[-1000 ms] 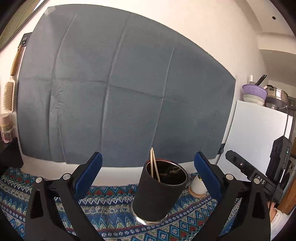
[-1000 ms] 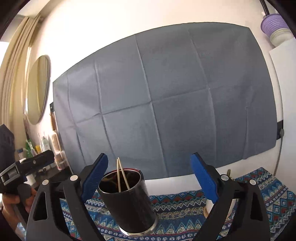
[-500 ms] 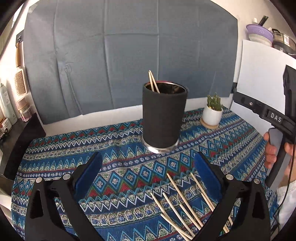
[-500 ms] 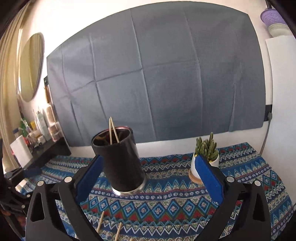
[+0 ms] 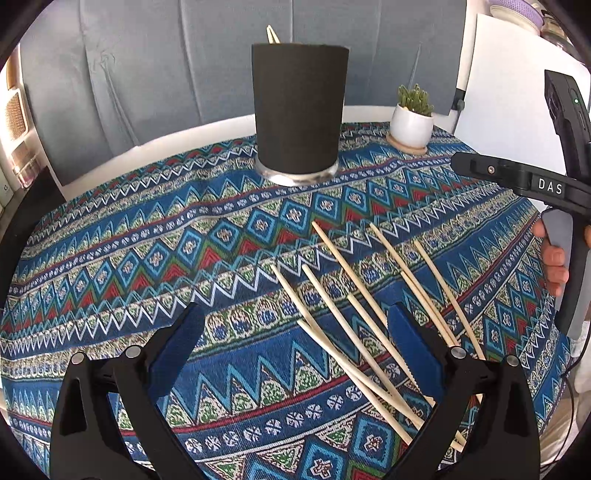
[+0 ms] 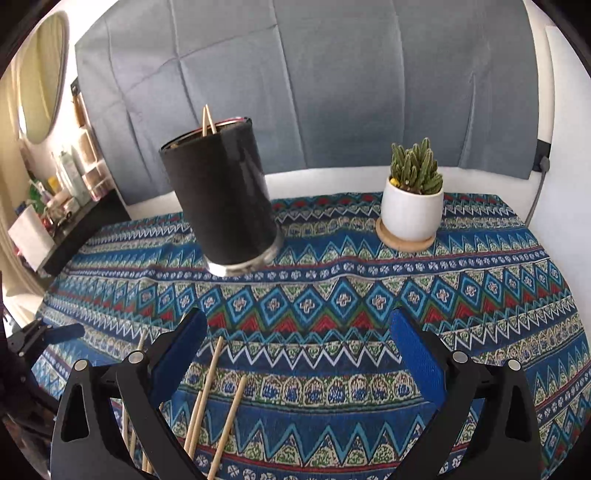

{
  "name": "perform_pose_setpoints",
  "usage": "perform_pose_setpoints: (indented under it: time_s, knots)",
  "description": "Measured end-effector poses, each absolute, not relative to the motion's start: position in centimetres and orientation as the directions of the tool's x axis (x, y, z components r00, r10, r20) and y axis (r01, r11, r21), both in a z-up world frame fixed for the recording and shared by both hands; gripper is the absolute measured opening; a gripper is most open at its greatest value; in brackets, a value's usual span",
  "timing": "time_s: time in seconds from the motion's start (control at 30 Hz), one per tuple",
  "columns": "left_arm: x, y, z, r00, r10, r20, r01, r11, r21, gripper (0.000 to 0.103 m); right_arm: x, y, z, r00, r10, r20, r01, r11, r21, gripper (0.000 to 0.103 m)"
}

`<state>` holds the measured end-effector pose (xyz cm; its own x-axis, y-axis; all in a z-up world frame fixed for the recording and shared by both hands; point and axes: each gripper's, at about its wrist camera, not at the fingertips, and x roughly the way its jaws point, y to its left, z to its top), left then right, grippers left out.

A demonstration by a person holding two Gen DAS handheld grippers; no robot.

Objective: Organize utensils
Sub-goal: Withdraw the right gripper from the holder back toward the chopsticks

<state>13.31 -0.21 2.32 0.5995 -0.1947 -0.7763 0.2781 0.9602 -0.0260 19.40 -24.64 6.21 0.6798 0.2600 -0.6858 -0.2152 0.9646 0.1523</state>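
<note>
A black cylindrical holder [image 5: 299,110] stands upright at the back of the patterned cloth, with two chopstick tips [image 5: 272,34] sticking out; it also shows in the right wrist view [image 6: 221,195]. Several loose wooden chopsticks [image 5: 354,314] lie on the cloth in front of it, toward the right; their ends show in the right wrist view [image 6: 210,387]. My left gripper [image 5: 295,347] is open and empty above the cloth, its right finger over the chopsticks. My right gripper [image 6: 295,350] is open and empty, the chopsticks near its left finger. Its body shows in the left wrist view [image 5: 532,181].
A small cactus in a white pot [image 6: 412,206] sits on a wooden coaster at the back right [image 5: 412,118]. A grey cloth [image 6: 314,92] hangs on the wall behind. A side shelf with bottles [image 6: 66,184] stands to the left. A white panel [image 5: 517,92] stands at right.
Both grippers have tilted downward and pulled back from the holder; the cloth and the loose chopsticks have come into view. Both stay open and empty.
</note>
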Motion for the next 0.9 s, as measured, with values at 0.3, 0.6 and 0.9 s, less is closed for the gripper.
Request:
perform_pose_setpoints:
  time_s: [0.3, 0.6, 0.9]
  knots:
    - [12.0, -0.1, 0.3, 0.561, -0.196, -0.804, 0.294, 0.955, -0.028, 0.097, 17.5, -23.7, 2.8, 0.582, 0.238, -0.778, -0.242, 0.963, 0.114, 0.095]
    - [11.1, 0.3, -1.1, 0.565, -0.149, -0.812, 0.29, 0.957, 0.026, 0.097, 15.8, -22.4, -0.3, 0.491, 0.218, -0.843, -0.269, 0.959, 0.091, 0.095]
    - [9.6, 2.3, -1.1, 0.554, -0.161, -0.817, 0.28, 0.96, 0.001, 0.097, 14.4, -22.2, -0.9, 0.502, 0.18, -0.846, -0.314, 0.949, 0.016, 0.095]
